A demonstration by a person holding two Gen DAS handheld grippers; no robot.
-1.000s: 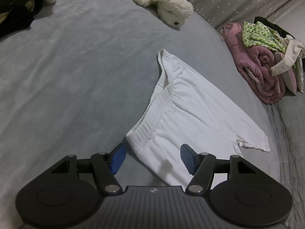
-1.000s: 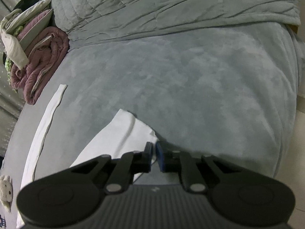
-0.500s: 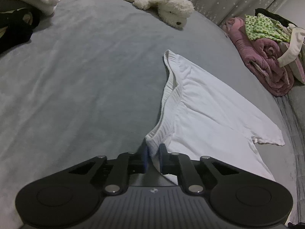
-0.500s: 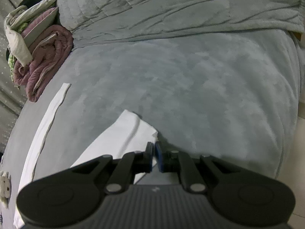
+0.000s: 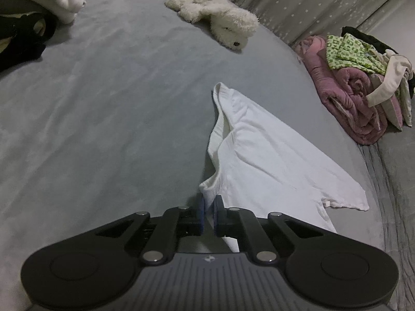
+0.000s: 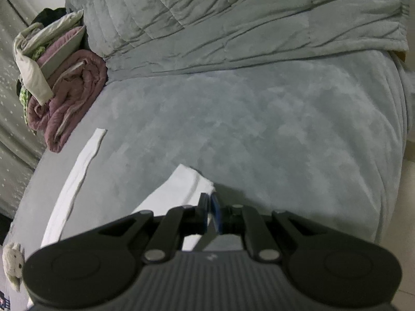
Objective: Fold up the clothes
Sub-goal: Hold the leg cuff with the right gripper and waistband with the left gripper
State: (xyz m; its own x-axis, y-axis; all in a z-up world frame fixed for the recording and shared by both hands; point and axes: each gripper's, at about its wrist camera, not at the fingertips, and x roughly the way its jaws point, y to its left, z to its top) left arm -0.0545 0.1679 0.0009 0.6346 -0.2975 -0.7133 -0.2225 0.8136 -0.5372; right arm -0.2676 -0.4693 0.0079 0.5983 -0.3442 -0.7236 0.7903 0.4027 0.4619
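With no writing legible, claws [image 5: 209, 208] pinch shirt [image 5: 262, 160].

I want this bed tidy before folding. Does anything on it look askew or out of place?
The white T-shirt lies crooked and rumpled, its collar bunched. A fluffy white plush dog sprawls on the grey bedspread, apart from the laundry.

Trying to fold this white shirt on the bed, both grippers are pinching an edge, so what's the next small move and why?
Probably lift both grippers a little together. The left gripper is shut on the shirt at its ribbed edge, and the right gripper is shut on another corner, while the rest of the cloth lies slack and creased on the bed. Raising it should free it for folding.
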